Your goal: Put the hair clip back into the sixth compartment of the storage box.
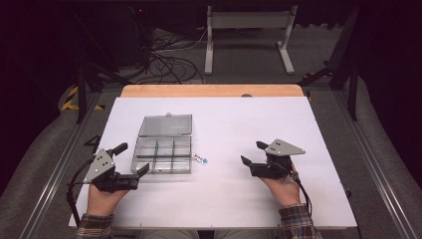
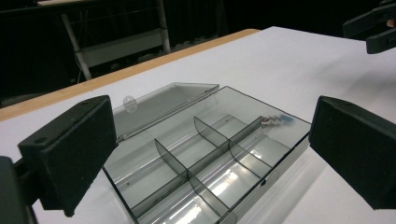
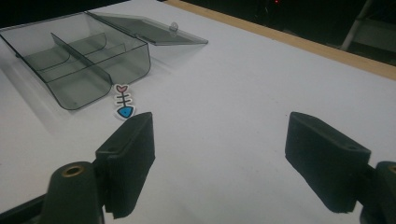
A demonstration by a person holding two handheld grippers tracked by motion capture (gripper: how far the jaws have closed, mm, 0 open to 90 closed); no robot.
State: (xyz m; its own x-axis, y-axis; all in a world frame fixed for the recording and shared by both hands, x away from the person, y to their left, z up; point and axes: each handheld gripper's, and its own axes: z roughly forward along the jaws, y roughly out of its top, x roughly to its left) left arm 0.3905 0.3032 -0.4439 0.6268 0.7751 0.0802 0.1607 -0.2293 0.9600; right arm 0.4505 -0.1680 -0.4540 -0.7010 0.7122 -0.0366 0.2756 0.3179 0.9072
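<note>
Nothing is held yet — this looks like the start of putting the fish (image 3: 124, 101) into the box (image 1: 162, 154), whose lid (image 1: 165, 125) lies flat open behind it. The fish sits on the table (image 1: 249, 199) just beside the box's right wall, so the right gripper (image 1: 255, 154), jaws wide and empty, would need to swing left and close on this thin, flat piece. Both hands rest low at the near edge — the left gripper (image 1: 133, 160), equally wide and empty, points at the box

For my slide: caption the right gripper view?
Open right gripper faces a fish sticker beside the open box.
</note>
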